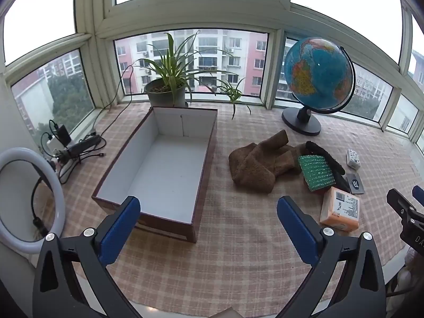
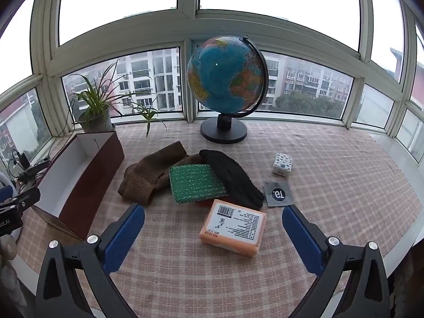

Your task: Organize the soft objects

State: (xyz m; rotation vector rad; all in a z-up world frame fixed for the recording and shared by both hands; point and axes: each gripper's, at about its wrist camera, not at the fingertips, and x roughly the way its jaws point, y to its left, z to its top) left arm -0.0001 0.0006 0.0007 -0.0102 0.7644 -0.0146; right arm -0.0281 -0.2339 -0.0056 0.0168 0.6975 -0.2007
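1. Far left of the left wrist view: a white ring light (image 1: 16,201) at the frame edge, with a tangle of chargers and cables (image 1: 71,148) above it along the window sill.
2. Centre left of that view: an open box (image 1: 209,159) with white inside and brown walls, nothing in it. A potted plant (image 1: 167,90) stands just behind its far wall.
3. The left gripper (image 1: 209,222) hangs over the box's near right corner, jaws wide apart and holding nothing. Checked cloth (image 1: 238,238) lies bare between its blue pads.
4. Centre of the right wrist view: the soft things sit in one pile. A brown glove (image 2: 143,177) lies on the left, a green sponge (image 2: 196,182) rests on it, and a black glove (image 2: 233,177) lies against the sponge's right edge.
5. An orange tissue pack (image 2: 233,228) lies just below the sponge, touching the black glove's fingertips.
6. The right gripper (image 2: 213,228) is spread wide, gripping nothing, with the tissue pack between its pads.
7. Right of the pile: a small white packet (image 2: 282,164) and a grey sachet (image 2: 278,193), a little apart from each other.
8. A globe (image 2: 225,79) stands behind the pile near the window. The cloth to the right is open up to the table edge.
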